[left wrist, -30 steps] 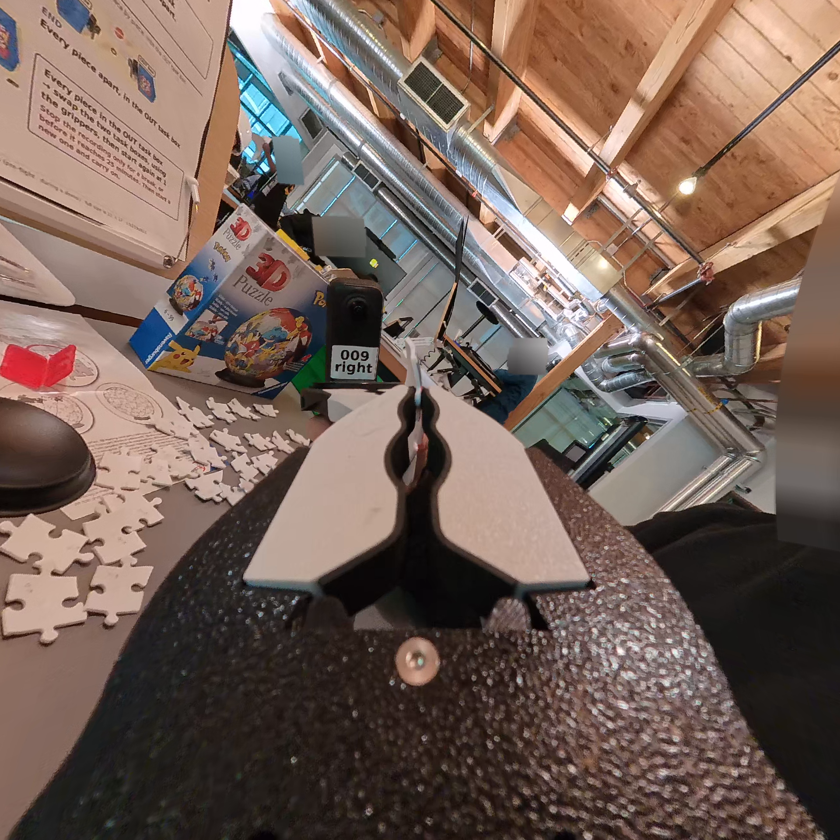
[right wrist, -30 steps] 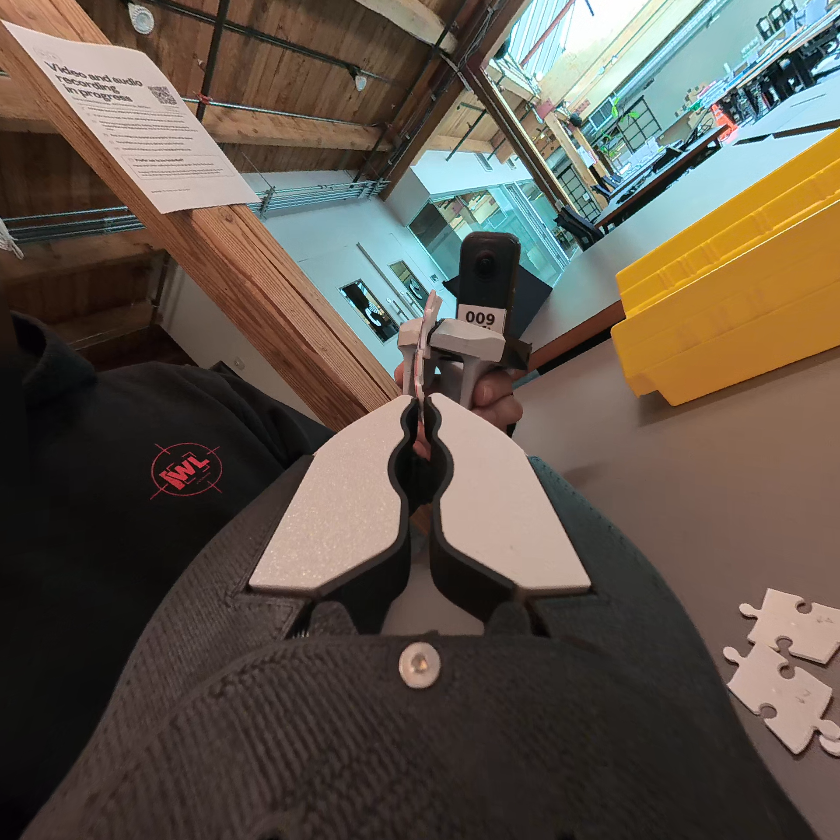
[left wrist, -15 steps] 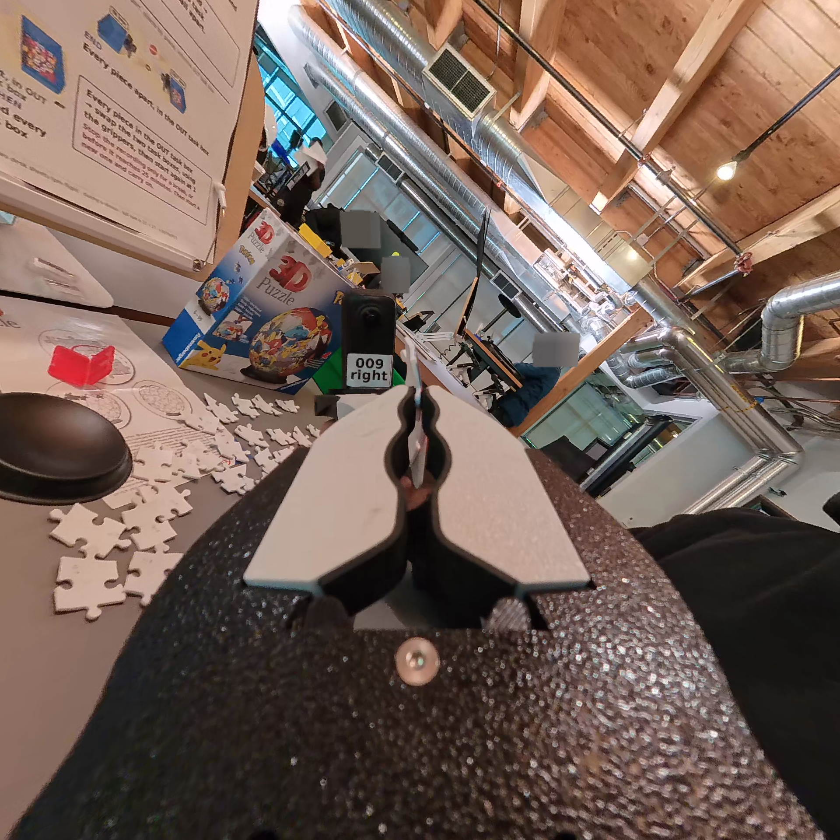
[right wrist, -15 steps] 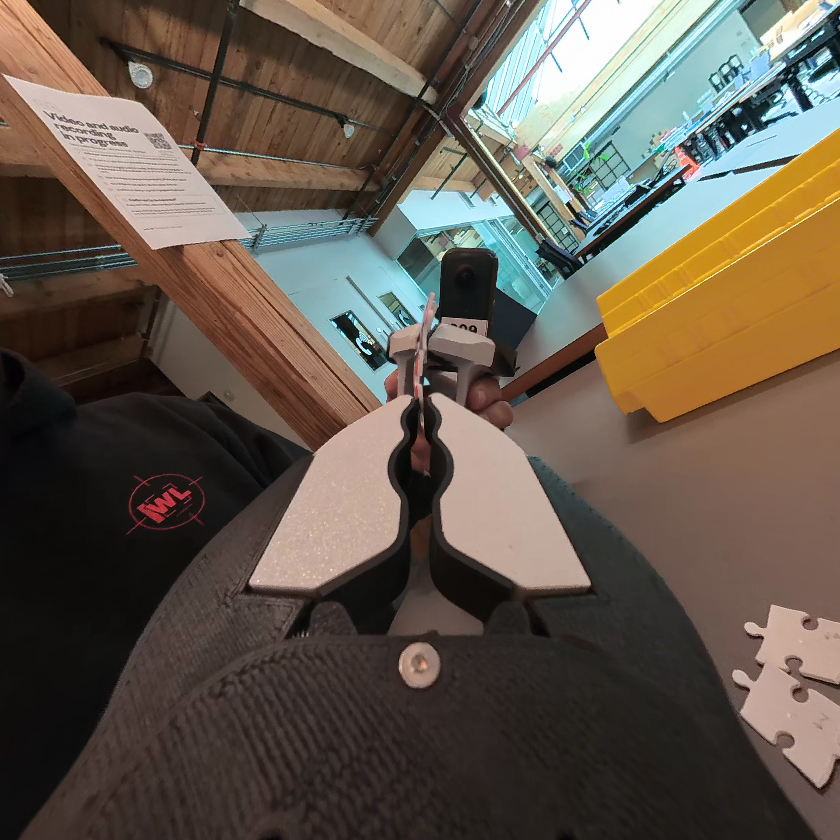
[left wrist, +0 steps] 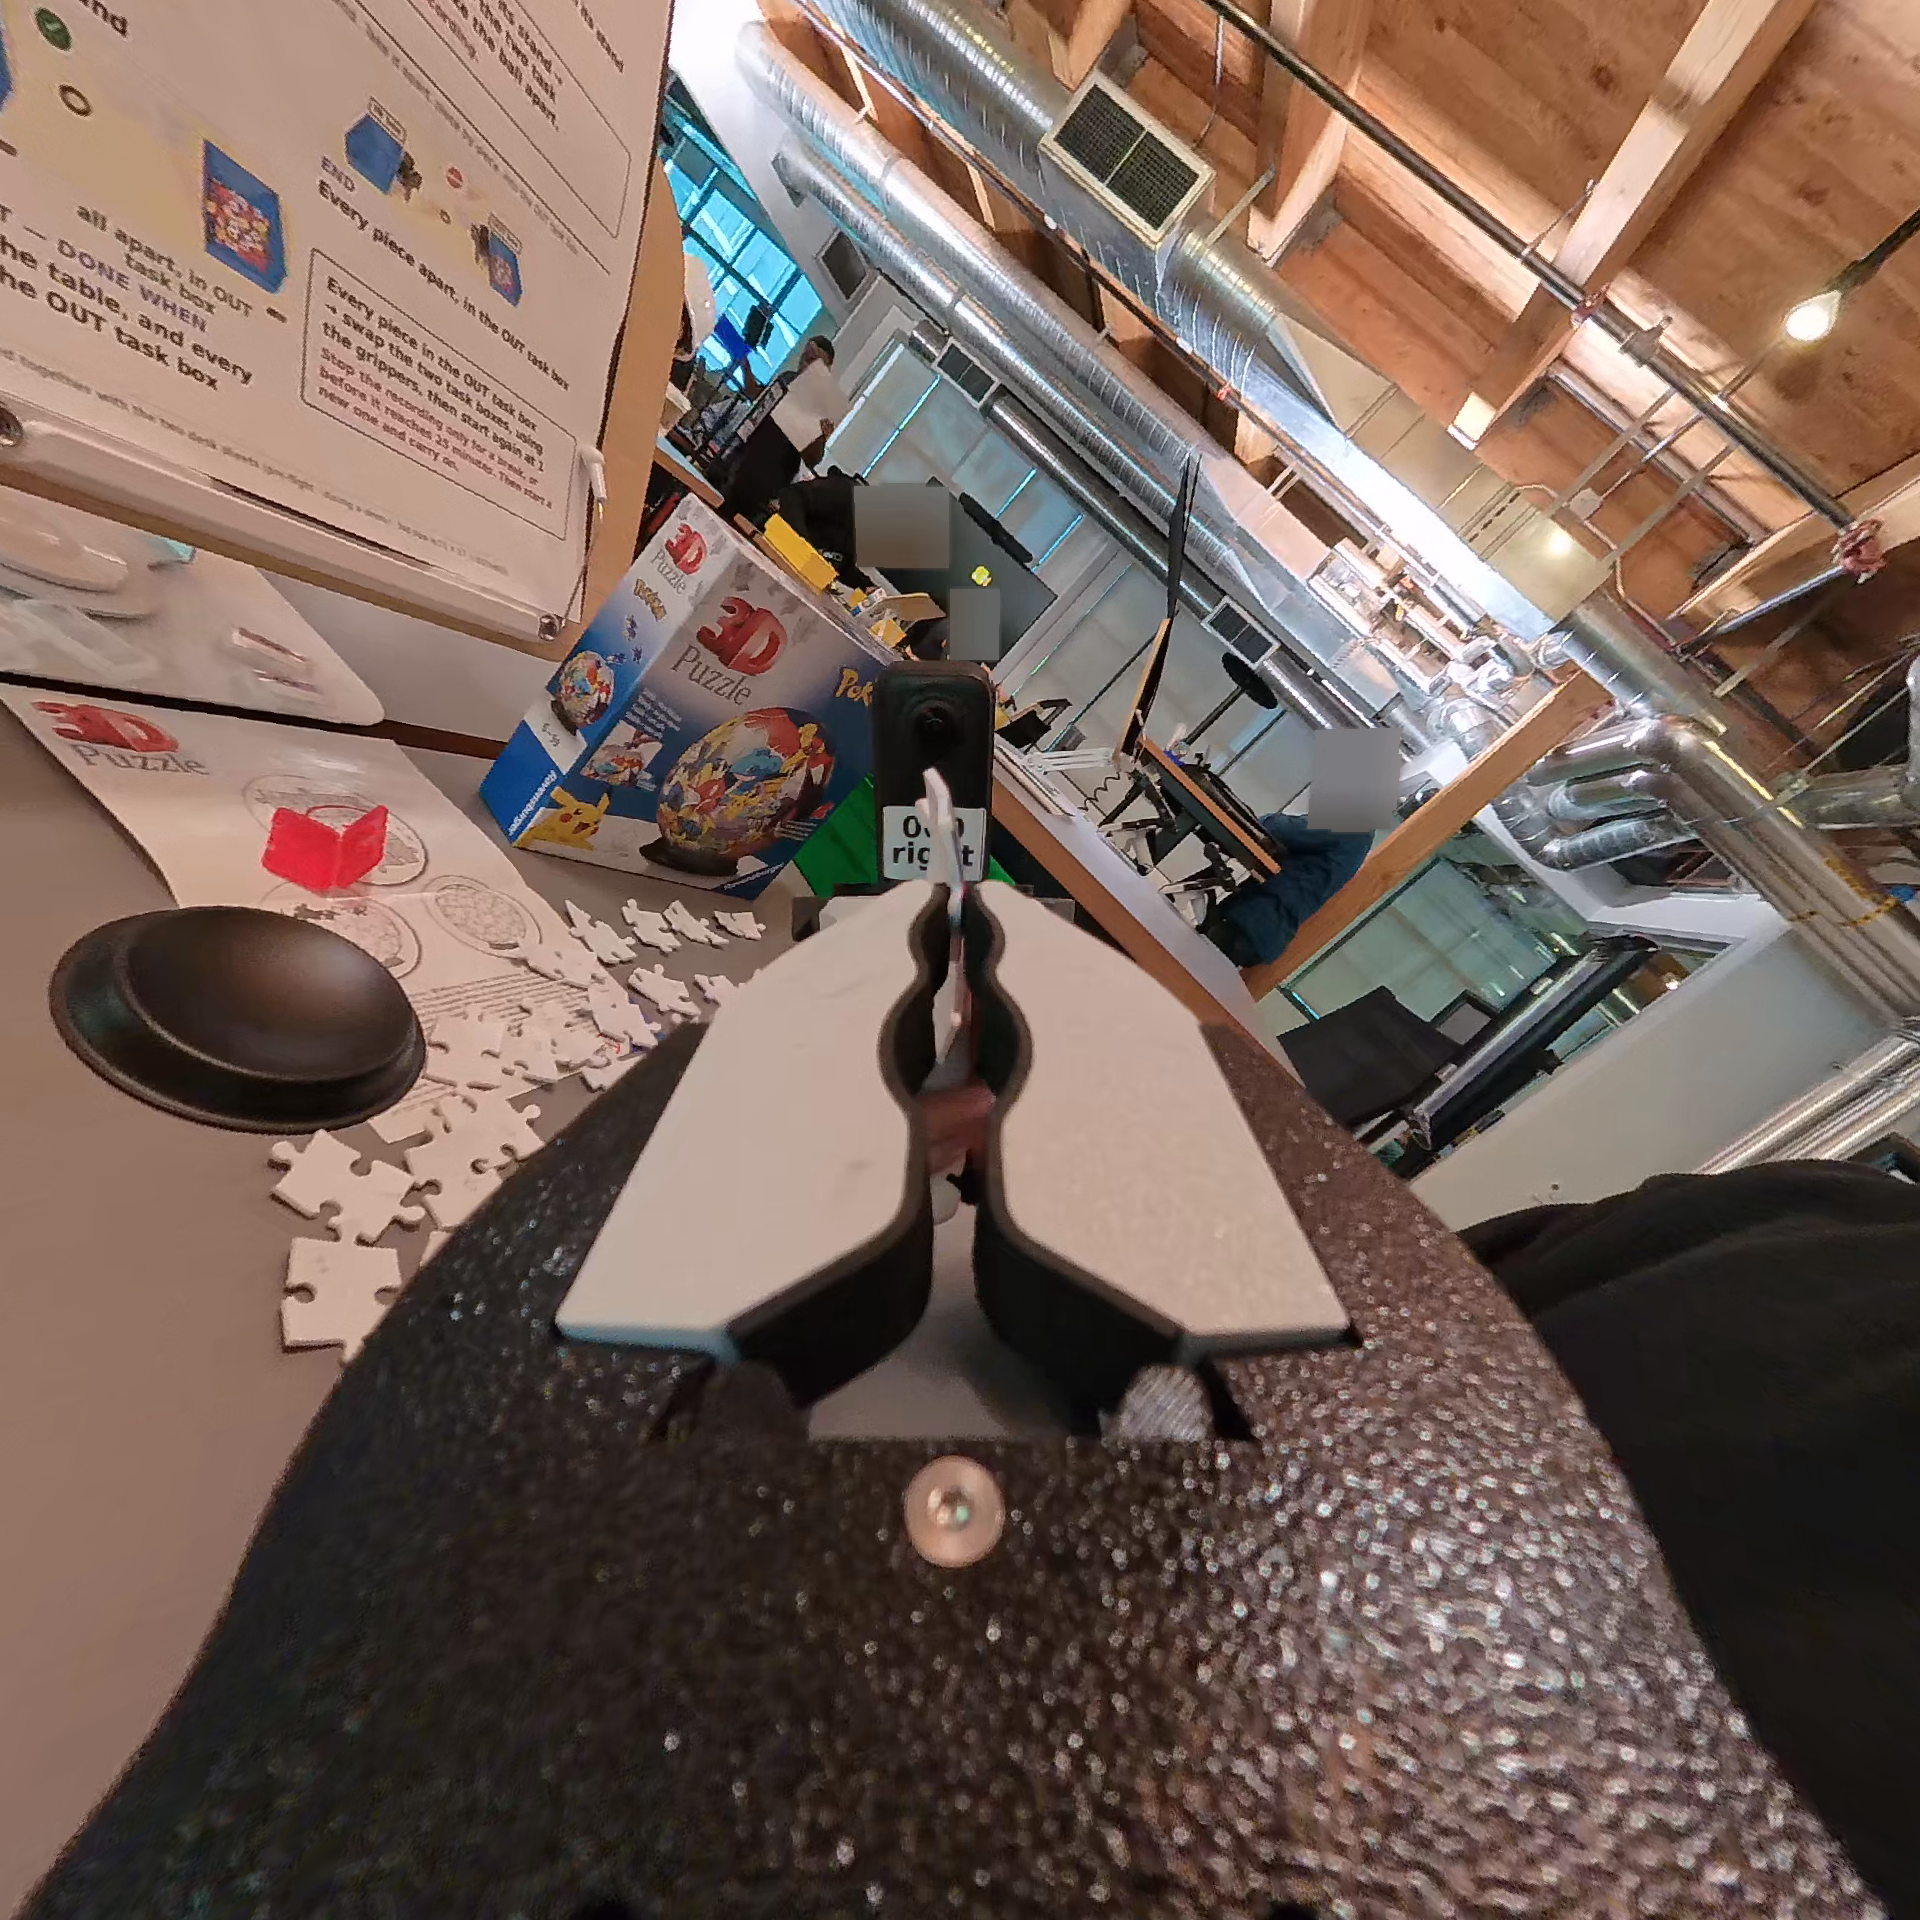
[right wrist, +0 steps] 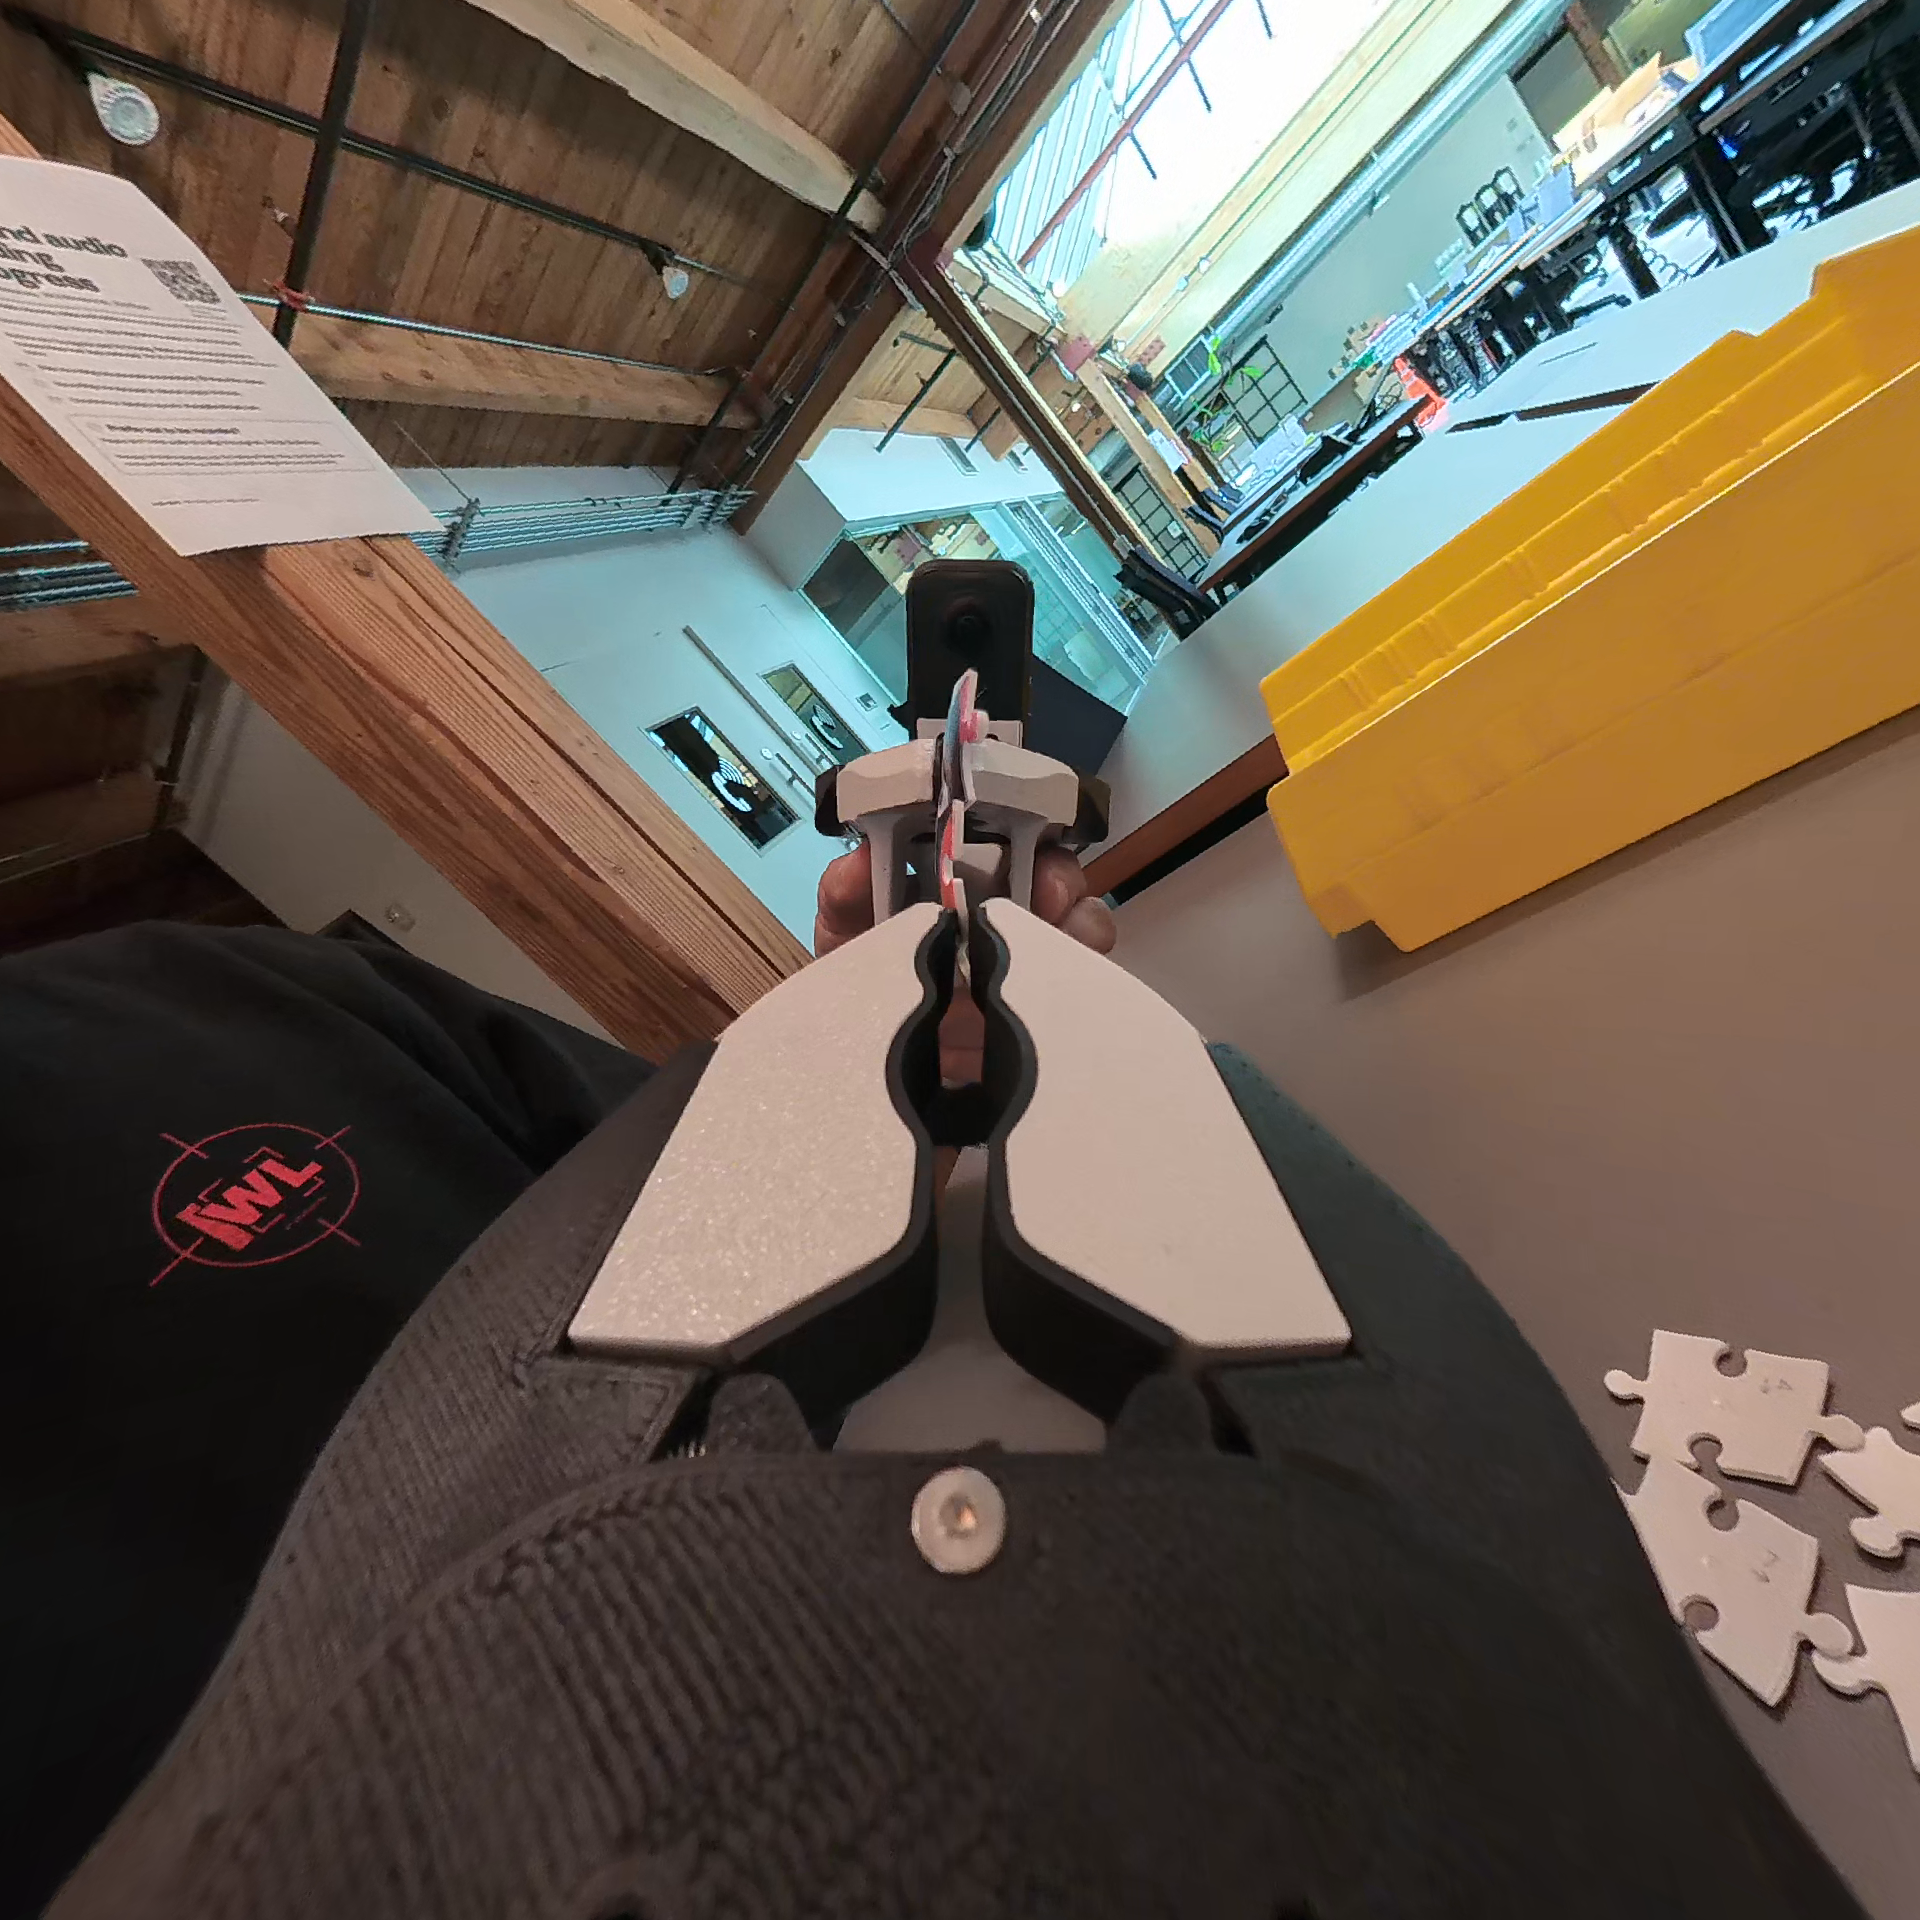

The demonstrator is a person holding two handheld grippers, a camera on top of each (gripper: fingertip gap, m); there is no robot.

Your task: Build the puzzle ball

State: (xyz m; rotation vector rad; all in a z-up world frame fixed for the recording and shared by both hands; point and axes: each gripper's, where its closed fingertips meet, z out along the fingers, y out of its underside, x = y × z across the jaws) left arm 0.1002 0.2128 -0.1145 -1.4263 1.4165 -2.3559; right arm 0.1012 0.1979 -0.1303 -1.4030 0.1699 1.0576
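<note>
My left gripper [left wrist: 954,906] is shut on a thin puzzle piece [left wrist: 940,826] seen edge-on, white on one side. It points straight at my right gripper, whose camera body [left wrist: 932,727] shows just behind the piece. My right gripper [right wrist: 961,916] is shut on a coloured puzzle piece [right wrist: 951,842], also edge-on. The left gripper [right wrist: 951,784] shows close ahead, tip to tip, with a piece edge [right wrist: 966,701] rising above it. The pieces meet between the tips; I cannot tell if they are joined. Both are held above the grey table [right wrist: 1507,1091].
A black dome stand [left wrist: 239,1013], a red clip [left wrist: 317,847], an instruction sheet [left wrist: 436,904], loose white pieces [left wrist: 488,1049] and the puzzle box [left wrist: 707,748] lie to the left. Yellow bins [right wrist: 1610,623] and more pieces [right wrist: 1745,1507] lie to the right. A person's black sweater [right wrist: 249,1195] is close.
Both grippers have swung into line and now face each other head-on. The left view has turned towards the table. Both stay shut on their pieces.
</note>
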